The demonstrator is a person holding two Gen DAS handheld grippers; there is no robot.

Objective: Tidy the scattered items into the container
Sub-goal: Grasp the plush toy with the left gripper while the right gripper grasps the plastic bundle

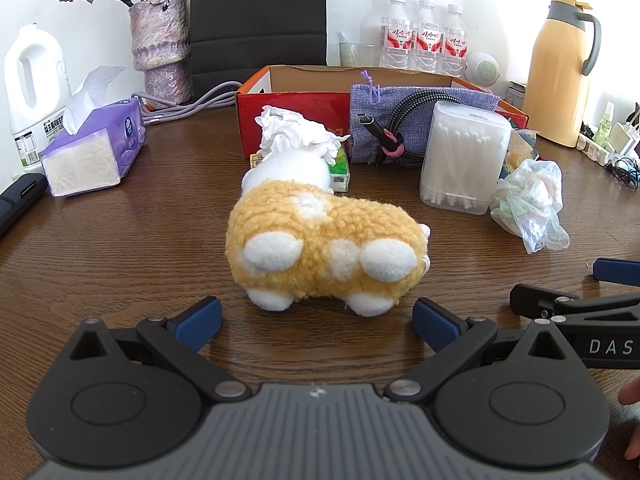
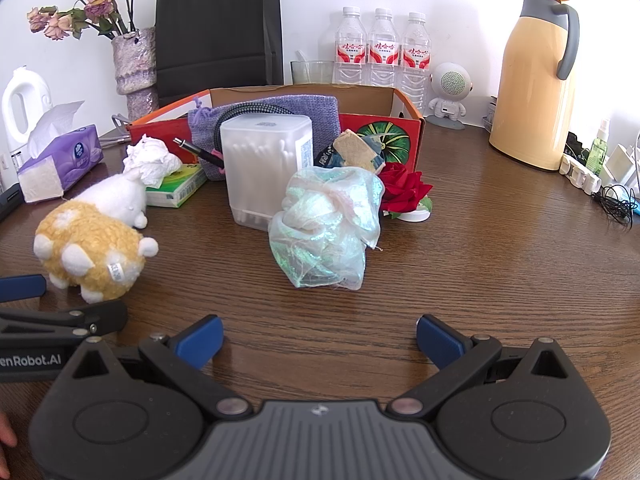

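A yellow and white plush toy (image 1: pixel 320 248) lies on the wooden table just ahead of my left gripper (image 1: pixel 316 322), which is open and empty. The plush also shows at the left of the right wrist view (image 2: pixel 92 248). An iridescent crumpled bag (image 2: pixel 326 228) lies ahead of my right gripper (image 2: pixel 320 340), which is open and empty. Behind stand a clear cotton swab box (image 2: pixel 266 172), a crumpled tissue (image 2: pixel 152 160), a green packet (image 2: pixel 176 188), a red rose (image 2: pixel 404 190), a snack packet (image 2: pixel 352 152), and a purple pouch with a black cable (image 1: pixel 396 128) against the orange cardboard box (image 2: pixel 404 128).
A purple tissue pack (image 1: pixel 92 148), white jug (image 1: pixel 34 88) and flower vase (image 1: pixel 160 48) stand at the left. Water bottles (image 2: pixel 384 48), a small speaker (image 2: pixel 450 92) and a yellow thermos (image 2: pixel 536 80) stand at the back right. A power strip and cables (image 2: pixel 592 176) lie at the far right.
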